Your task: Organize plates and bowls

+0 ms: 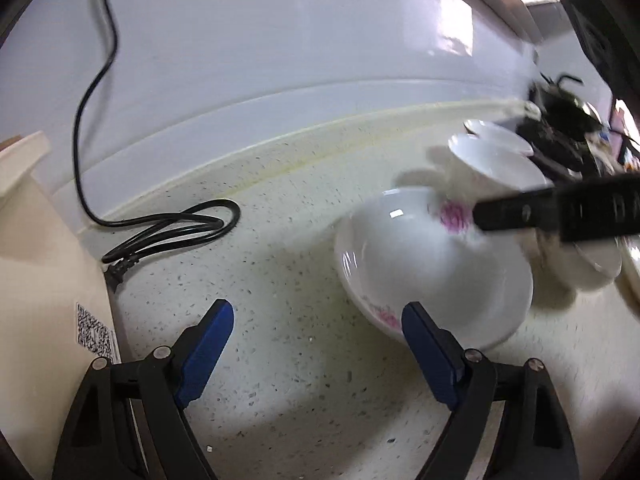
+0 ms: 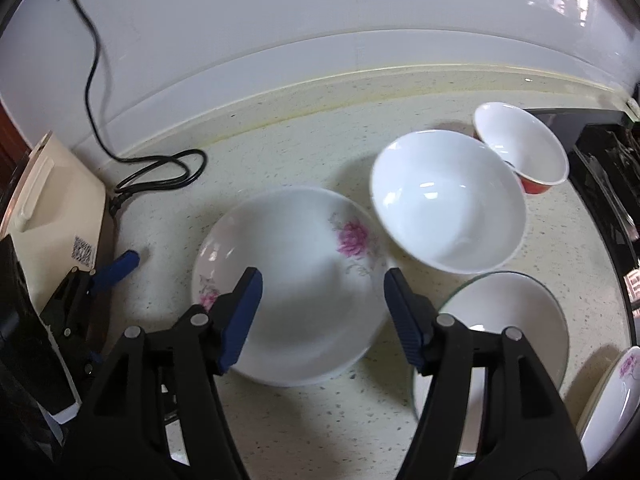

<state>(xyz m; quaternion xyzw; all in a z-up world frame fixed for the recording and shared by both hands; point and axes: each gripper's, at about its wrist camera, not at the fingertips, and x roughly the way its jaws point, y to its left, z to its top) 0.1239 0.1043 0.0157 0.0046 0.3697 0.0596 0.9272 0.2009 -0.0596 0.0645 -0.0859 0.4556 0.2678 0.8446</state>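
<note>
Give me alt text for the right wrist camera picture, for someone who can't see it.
Open blue-tipped tongs hover over a white flowered plate on a speckled counter. Behind to the right sit a white bowl and a red-sided bowl; a black cord lies coiled at the left.

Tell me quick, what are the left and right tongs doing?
Left tongs: open, holding nothing.
Right tongs: open above the flowered plate, holding nothing.

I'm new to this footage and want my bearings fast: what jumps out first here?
The flowered plate in the middle of the speckled counter, with pink blooms on its rim, sits right ahead of the open right tool. Behind it to the right stand a plain white bowl and a red-sided bowl. A black cord coils at the back left.
</note>
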